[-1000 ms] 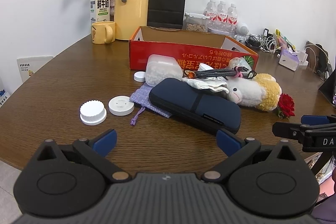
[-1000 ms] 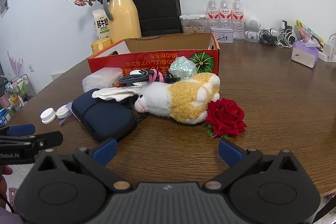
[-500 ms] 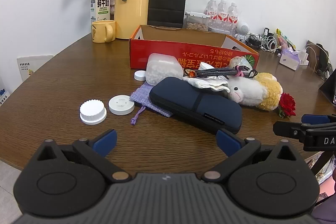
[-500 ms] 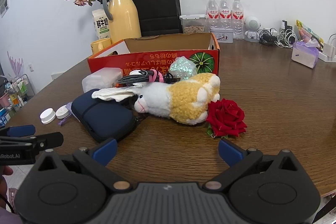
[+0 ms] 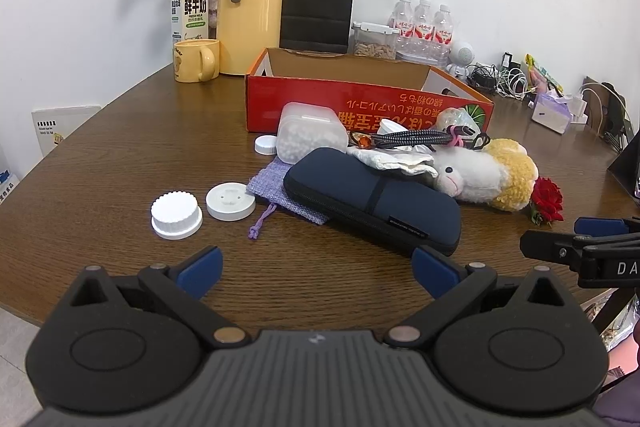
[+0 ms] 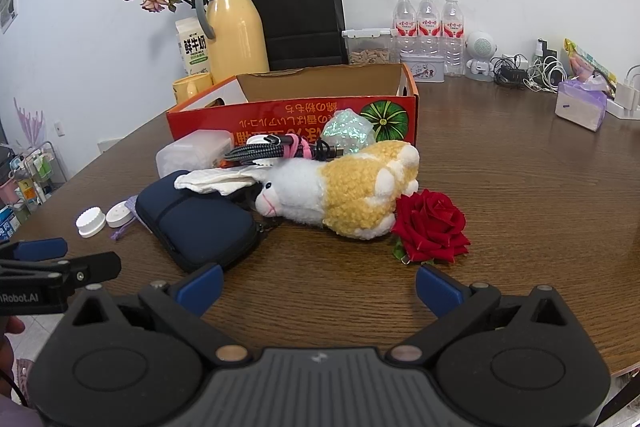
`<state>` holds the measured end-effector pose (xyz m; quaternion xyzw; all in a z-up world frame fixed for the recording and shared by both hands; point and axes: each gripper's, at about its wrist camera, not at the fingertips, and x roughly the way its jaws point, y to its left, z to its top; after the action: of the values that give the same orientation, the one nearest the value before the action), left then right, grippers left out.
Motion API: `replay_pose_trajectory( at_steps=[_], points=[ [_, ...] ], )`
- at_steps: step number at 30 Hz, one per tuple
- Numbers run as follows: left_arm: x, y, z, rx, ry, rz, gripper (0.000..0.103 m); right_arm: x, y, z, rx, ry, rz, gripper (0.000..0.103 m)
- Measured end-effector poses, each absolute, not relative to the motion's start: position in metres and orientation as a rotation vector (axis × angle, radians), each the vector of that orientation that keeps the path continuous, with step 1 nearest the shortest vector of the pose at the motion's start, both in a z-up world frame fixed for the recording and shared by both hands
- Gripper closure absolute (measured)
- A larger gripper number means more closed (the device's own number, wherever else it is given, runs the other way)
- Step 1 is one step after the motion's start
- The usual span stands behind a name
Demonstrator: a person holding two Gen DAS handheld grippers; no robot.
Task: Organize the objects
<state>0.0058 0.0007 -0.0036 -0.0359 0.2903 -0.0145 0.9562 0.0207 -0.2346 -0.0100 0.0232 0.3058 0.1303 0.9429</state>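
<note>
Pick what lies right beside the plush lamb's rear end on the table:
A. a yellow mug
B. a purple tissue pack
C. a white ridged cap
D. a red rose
D: the red rose lies against the yellow rear of the plush lamb, on the wooden table.

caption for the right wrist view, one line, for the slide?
Open right hand-held gripper faces a red rose, plush lamb and navy case before the red box.

The dark wood-grain worktop has a soft sheen. The navy zip case is matt cloth, the sheep toy fleecy, the red box printed cardboard.
</note>
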Motion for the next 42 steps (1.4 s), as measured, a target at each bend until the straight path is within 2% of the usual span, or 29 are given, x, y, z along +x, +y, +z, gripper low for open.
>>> replay_pose_trajectory(
  at_steps=[42],
  points=[
    [0.0065, -0.0001, -0.0035, -0.067, 0.587, -0.044, 0.000, 0.0224, -0.2347, -0.0110, 0.049, 0.623, 0.266, 0.000]
  ],
)
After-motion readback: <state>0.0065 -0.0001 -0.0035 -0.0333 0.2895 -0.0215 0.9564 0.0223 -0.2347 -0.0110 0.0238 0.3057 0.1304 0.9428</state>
